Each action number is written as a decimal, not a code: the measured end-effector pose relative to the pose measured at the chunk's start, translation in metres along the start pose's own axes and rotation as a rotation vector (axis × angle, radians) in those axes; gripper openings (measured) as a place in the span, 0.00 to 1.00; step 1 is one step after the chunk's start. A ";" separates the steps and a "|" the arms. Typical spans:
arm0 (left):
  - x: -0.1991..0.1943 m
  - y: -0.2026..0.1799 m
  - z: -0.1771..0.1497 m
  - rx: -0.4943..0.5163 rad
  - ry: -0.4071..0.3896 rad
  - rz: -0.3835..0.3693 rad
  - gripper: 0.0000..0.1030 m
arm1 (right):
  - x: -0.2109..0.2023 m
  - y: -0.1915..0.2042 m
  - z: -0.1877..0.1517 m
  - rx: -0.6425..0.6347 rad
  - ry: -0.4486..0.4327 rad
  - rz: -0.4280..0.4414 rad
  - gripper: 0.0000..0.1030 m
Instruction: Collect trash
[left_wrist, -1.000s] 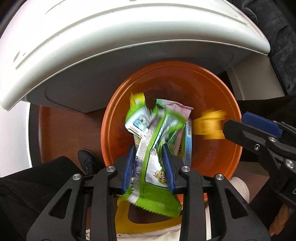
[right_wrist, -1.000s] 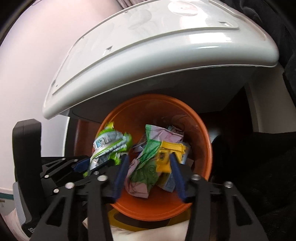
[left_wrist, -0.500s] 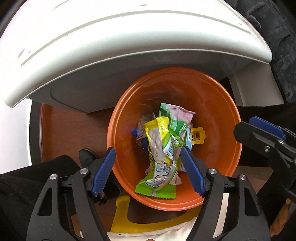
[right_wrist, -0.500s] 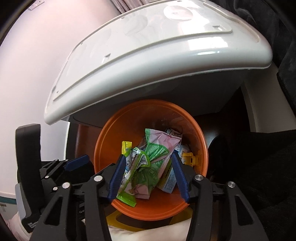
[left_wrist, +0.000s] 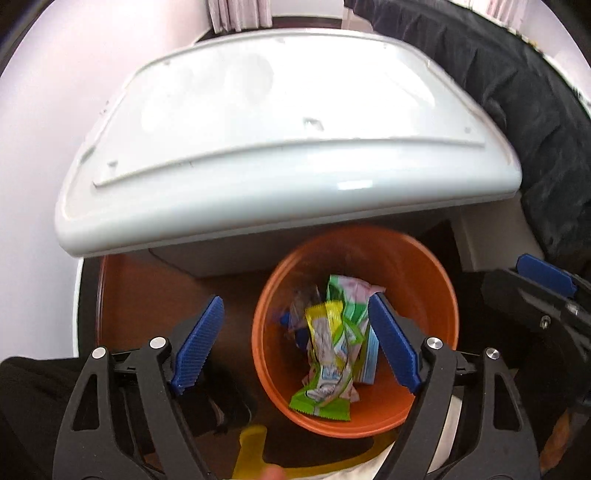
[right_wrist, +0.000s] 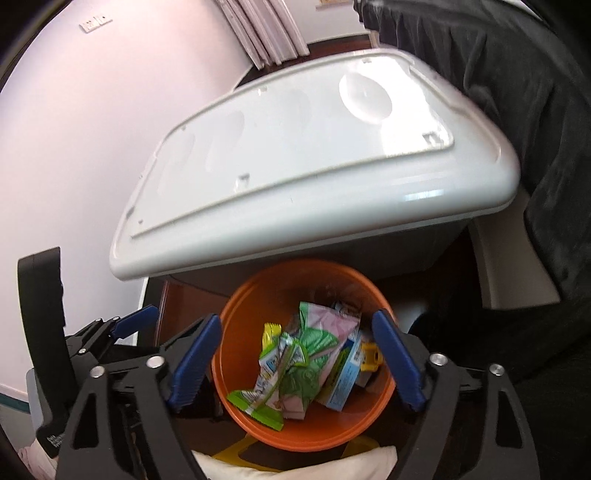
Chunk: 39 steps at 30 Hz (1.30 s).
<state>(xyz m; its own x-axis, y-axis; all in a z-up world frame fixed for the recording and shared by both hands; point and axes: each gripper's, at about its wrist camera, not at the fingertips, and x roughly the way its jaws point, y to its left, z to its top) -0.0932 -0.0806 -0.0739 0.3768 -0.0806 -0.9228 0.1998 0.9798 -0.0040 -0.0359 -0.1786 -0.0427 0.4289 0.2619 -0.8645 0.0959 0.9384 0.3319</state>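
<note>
An orange bin stands on the floor below me; it also shows in the right wrist view. Inside lie several snack wrappers: a green and yellow one on top, also in the right wrist view, a pink and green one, and a small yellow piece. My left gripper is open and empty above the bin. My right gripper is open and empty above it too, and shows at the right edge of the left wrist view.
A white table top overhangs the far side of the bin, also seen in the right wrist view. A dark fabric seat is at the right. A wall is at the left. Brown floor lies left of the bin.
Both grippers opened and dropped their trash into the bin: the left a green wrapper, the right a yellow piece. Both have since risen away from the bin.
</note>
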 end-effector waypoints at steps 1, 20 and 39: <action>-0.005 0.002 0.004 -0.006 -0.017 0.002 0.77 | -0.004 0.003 0.002 -0.012 -0.016 -0.003 0.88; -0.070 0.031 0.088 -0.031 -0.321 0.031 0.89 | -0.050 0.040 0.052 -0.171 -0.286 -0.079 0.95; -0.059 0.089 0.179 -0.083 -0.444 0.048 0.91 | -0.002 0.050 0.089 -0.198 -0.266 -0.131 0.95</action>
<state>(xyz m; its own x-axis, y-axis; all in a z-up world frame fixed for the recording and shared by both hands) 0.0644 -0.0219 0.0495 0.7390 -0.0876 -0.6680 0.1060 0.9943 -0.0131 0.0483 -0.1522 0.0099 0.6459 0.0930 -0.7577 0.0009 0.9925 0.1226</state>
